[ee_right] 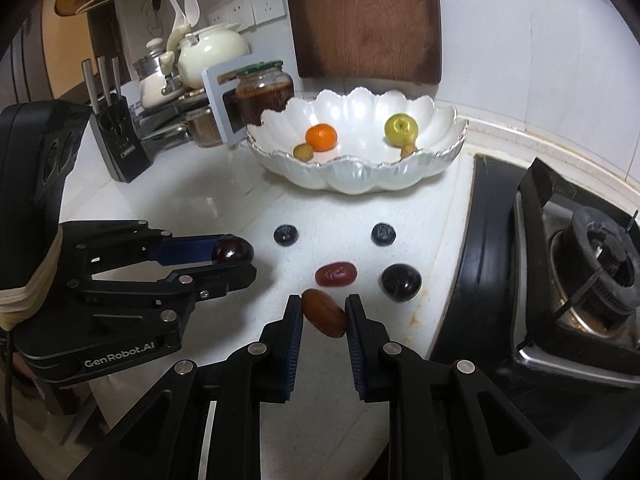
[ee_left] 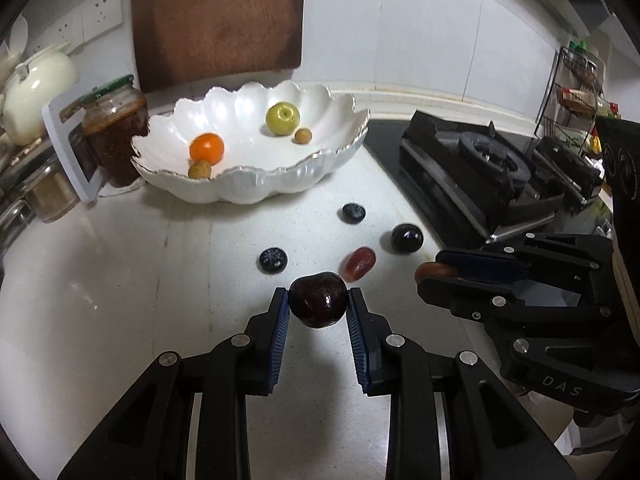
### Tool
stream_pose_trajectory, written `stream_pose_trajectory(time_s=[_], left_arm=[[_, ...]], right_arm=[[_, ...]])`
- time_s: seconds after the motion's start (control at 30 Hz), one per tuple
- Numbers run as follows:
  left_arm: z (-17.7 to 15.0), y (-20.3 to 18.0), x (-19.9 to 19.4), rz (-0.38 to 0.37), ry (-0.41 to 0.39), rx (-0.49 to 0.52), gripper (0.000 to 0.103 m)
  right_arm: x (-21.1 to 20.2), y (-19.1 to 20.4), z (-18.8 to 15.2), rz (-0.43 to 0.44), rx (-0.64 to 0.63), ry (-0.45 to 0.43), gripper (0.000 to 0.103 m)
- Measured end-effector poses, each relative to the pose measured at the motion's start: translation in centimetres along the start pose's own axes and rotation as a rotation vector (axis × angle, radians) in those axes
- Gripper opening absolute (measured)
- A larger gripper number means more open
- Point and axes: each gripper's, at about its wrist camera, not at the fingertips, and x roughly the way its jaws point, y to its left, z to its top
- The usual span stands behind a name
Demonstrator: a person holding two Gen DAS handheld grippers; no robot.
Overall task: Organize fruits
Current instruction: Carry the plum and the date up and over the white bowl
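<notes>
My left gripper (ee_left: 318,300) is shut on a dark cherry (ee_left: 318,299), held above the white counter; it also shows in the right wrist view (ee_right: 234,251). My right gripper (ee_right: 323,312) is shut on a brown date (ee_right: 324,313), seen from the left wrist too (ee_left: 434,271). On the counter lie two blueberries (ee_left: 353,213) (ee_left: 273,260), a red date (ee_left: 360,263) and a second dark cherry (ee_left: 407,238). The white scalloped bowl (ee_left: 256,188) behind holds an orange (ee_left: 207,148), a green apple (ee_left: 282,118) and two small brown fruits (ee_left: 199,169) (ee_left: 303,136).
A gas stove (ee_left: 492,172) lies to the right of the fruits. A jar (ee_left: 116,132), a teapot (ee_left: 36,88) and a knife block (ee_right: 118,140) stand at the left. A wooden cutting board (ee_left: 218,20) leans on the wall behind the bowl.
</notes>
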Motion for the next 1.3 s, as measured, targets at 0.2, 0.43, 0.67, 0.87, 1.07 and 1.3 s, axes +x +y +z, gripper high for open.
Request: stream_pose_trajectory(time_s=[0.2,0.43,0.67,0.87,1.07,1.3], left_arm=[[0.7,-0.1,-1.8,0.006,-0.038,-0.024,0.029],[1.5,-0.2,-3.7,0.032,-0.096,-0.050,0.029],[2.8,-0.1,-5.0,0.064,-0.147,-0.070,0.029],[4.4,0.2,-6.0,0.093,-0.188,-0.088,0.029],[5.9,0.7,-6.3,0.112,-0.227,-0.100,0.029],[7.6,1.6,-6.3,0.137,-0.256,-0.106,0.029]], right_arm=[[-1.5,-0.1,0.9,-0.004,0.007,-0.041,0.023],[-3.0,-0.1,1.7,-0.003,0.001,-0.087,0.023],[-4.2,-0.3,3.1,-0.006,0.007,-0.150,0.023],[-4.8,-0.2,4.6,-0.010,-0.019,-0.194,0.023],[-4.9,-0.4,6.1,-0.013,-0.020,-0.229,0.023],[-4.4,-1.2,7.9,-0.021,-0.004,-0.249,0.023]])
